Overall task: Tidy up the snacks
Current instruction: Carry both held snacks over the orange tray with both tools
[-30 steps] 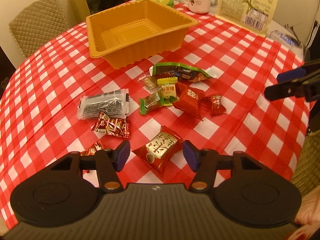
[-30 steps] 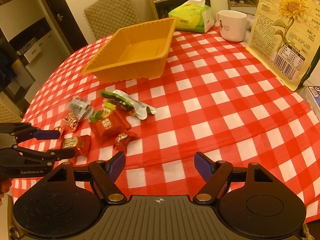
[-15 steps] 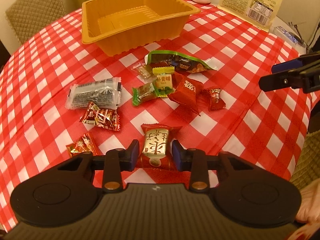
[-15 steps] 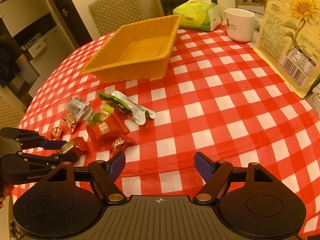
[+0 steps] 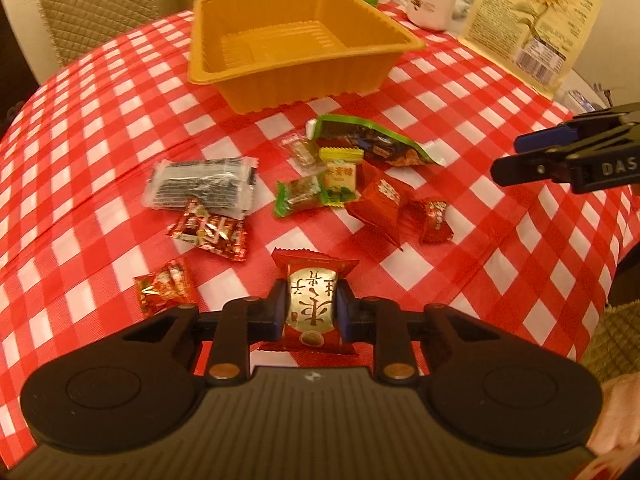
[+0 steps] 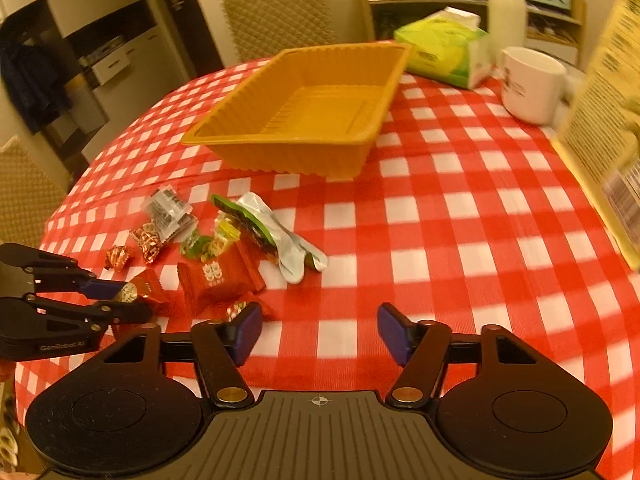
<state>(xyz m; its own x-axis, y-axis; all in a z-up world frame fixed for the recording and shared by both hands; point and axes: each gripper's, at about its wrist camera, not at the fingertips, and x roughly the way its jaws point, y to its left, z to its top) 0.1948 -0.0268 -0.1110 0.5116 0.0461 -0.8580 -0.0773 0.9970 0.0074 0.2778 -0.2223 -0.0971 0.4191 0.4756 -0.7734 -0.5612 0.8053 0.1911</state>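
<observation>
My left gripper (image 5: 311, 312) is shut on a red snack packet with a gold label (image 5: 312, 304), low over the checked cloth. Further out lie several loose snacks: a red packet (image 5: 378, 206), a green bag (image 5: 372, 142), a silver-black packet (image 5: 202, 184) and small red candies (image 5: 210, 232). An empty orange tray (image 5: 296, 62) stands behind them. My right gripper (image 6: 319, 334) hovers over bare cloth just right of the snack pile; its jaws are closing with nothing between them. The left gripper (image 6: 128, 300) shows at the right wrist view's left edge, pinching the packet (image 6: 146, 288).
A white mug (image 6: 532, 84), a green tissue box (image 6: 444, 50), a white bottle (image 6: 506, 8) and a tall sunflower-seed bag (image 5: 536, 20) stand at the back right. Quilted chairs (image 6: 280, 12) surround the round table; its edge curves close on the left.
My left jaws closed onto the red and gold packet, which turned upright between them. My right jaws narrowed, and that gripper shifted toward the snack pile.
</observation>
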